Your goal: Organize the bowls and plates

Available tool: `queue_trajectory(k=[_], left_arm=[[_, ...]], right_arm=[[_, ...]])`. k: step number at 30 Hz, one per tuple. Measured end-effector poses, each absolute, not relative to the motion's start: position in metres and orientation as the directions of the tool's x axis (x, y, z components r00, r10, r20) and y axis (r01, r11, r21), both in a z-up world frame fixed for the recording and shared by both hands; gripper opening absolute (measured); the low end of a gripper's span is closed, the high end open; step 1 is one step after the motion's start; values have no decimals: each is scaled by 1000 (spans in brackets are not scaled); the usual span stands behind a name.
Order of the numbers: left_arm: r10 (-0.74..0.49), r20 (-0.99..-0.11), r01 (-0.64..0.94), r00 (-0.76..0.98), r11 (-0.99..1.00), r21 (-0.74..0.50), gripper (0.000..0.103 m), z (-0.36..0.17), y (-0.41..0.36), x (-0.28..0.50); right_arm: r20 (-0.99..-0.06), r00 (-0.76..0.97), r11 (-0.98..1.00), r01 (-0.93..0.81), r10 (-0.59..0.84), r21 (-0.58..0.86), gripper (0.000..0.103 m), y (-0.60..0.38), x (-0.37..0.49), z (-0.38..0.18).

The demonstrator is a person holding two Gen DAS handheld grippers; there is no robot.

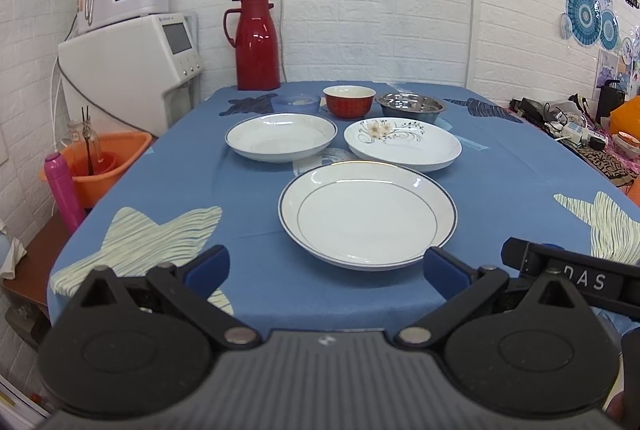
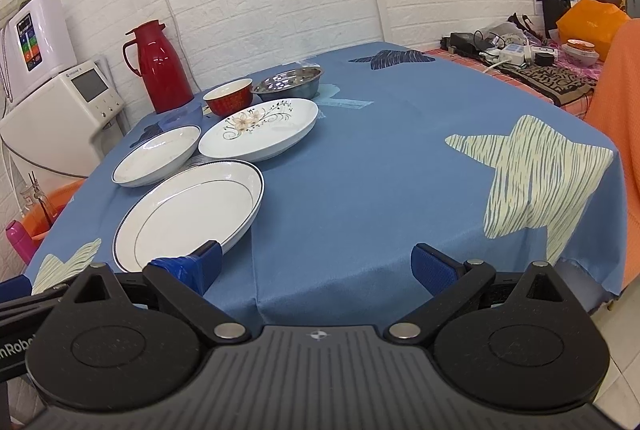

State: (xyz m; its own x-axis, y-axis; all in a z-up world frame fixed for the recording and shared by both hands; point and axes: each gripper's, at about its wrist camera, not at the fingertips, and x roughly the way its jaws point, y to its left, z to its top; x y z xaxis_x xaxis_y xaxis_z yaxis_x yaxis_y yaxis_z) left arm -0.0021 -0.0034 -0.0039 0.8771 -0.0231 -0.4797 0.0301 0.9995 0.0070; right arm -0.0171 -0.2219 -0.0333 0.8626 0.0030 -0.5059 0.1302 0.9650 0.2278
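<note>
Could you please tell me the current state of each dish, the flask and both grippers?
Left gripper: open, empty.
Right gripper: open, empty.
Blue-rimmed white plate: upright, empty, unstacked.
Flower-patterned white plate: upright, unstacked.
Grey-rimmed white plate: upright, empty.
Red bowl: upright.
Steel bowl: upright.
Red thermos flask: standing, lidded.

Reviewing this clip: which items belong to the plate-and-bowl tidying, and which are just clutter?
Job items: blue-rimmed plate, plain white plate, flowered plate, red bowl, steel bowl, small blue bowl.

Bystanders: red thermos, orange basin, pink bottle, white appliances.
</note>
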Motion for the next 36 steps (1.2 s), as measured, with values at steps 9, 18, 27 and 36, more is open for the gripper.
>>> queue_trajectory(k=[9,18,27,36], left_arm=[[-22,-482,30,876,1000,7,103,-4,-5,-2],[-23,-487,30,873,1000,5,103,-4,-5,-2],[-27,-505,31,863,1000,0,103,-2,14,9],[-58,-605,45,794,998,-36,103,0,59,74]], right_arm=[[-509,861,963,132,6,233,89,-223,-17,-34],[-519,855,961,135,10,240,89,-224,-16,-35],[-484,875,969,92,32,230,89,-225,-15,-34],[-525,842,966,24,120,259,88,-227,39,-38]])
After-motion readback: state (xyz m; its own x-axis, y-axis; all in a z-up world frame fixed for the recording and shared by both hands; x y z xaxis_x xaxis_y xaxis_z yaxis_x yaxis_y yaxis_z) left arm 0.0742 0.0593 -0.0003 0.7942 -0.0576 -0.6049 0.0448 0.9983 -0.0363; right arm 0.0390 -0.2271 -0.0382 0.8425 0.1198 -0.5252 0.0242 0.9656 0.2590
